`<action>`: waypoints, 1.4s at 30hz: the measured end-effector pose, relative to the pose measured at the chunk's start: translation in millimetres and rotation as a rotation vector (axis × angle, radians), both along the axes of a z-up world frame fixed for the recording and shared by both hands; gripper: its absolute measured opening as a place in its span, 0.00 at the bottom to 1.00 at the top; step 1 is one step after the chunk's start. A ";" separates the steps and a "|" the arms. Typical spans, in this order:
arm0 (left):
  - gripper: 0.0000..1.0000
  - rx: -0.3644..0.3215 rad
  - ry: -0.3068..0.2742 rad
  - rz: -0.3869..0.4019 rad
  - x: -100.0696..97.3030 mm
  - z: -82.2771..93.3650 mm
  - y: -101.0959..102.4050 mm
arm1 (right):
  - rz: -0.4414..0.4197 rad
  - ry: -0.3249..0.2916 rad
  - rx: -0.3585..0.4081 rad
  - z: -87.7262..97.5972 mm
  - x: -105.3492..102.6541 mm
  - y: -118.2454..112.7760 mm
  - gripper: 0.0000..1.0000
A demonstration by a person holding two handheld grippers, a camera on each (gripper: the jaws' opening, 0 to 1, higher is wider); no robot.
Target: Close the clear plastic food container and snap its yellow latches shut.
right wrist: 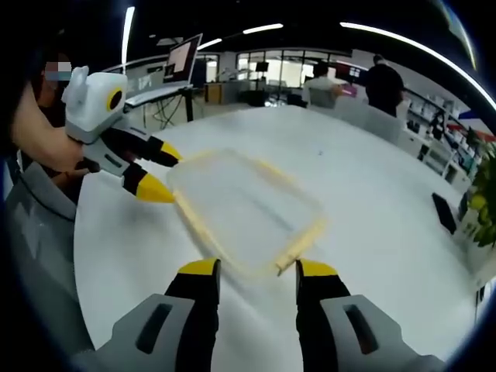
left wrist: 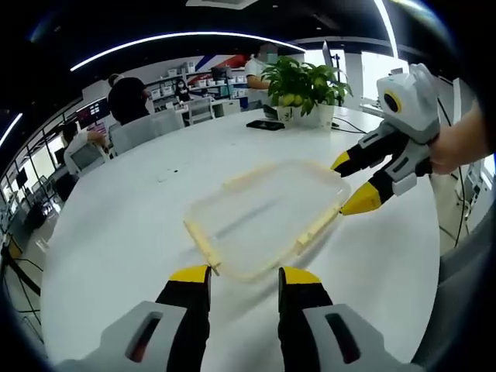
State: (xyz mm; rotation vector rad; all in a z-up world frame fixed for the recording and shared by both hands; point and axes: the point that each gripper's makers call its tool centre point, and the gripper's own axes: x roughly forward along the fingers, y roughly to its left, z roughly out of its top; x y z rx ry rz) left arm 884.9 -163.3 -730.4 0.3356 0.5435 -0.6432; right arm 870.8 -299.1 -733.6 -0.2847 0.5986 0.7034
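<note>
Round white surface [left wrist: 116, 232], wide and bare around the work. Clear plastic food container [left wrist: 267, 217] lies flat near its middle, lid seemingly already on; yellow latches [left wrist: 316, 229] run along its edges, whether snapped I cannot tell.

Left tool [left wrist: 244, 277] sits just short of the near edge, jaws parted, grasping nothing. Right tool [left wrist: 350, 181] comes in at the opposite end, jaws apart, tips at the container's rim; contact unclear. A bare hand [left wrist: 457, 143] grips it from behind, forearm angled down toward the surface.

Judgement: work one latch at a time. Steady the far end with one tool while the other presses the latch down and inward until it seats, else the light box will likely skid.

Potted plant [left wrist: 308, 87] and dark phone [left wrist: 266, 125] well beyond.
</note>
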 end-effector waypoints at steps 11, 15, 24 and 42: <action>0.27 0.011 -0.007 0.034 13.4 0.9 19.8 | -0.010 -0.010 0.005 0.3 16.3 19.0 0.35; 0.27 -0.017 -0.009 0.054 10.1 5.4 21.4 | -0.038 -0.015 0.024 5.2 14.9 17.8 0.35; 0.33 -0.069 -0.019 0.103 -7.5 21.9 24.3 | -0.134 -0.032 0.096 27.3 0.8 9.6 0.44; 0.37 -0.158 0.002 0.265 -93.2 40.9 82.4 | -0.182 -0.018 0.177 51.1 -69.6 8.8 0.52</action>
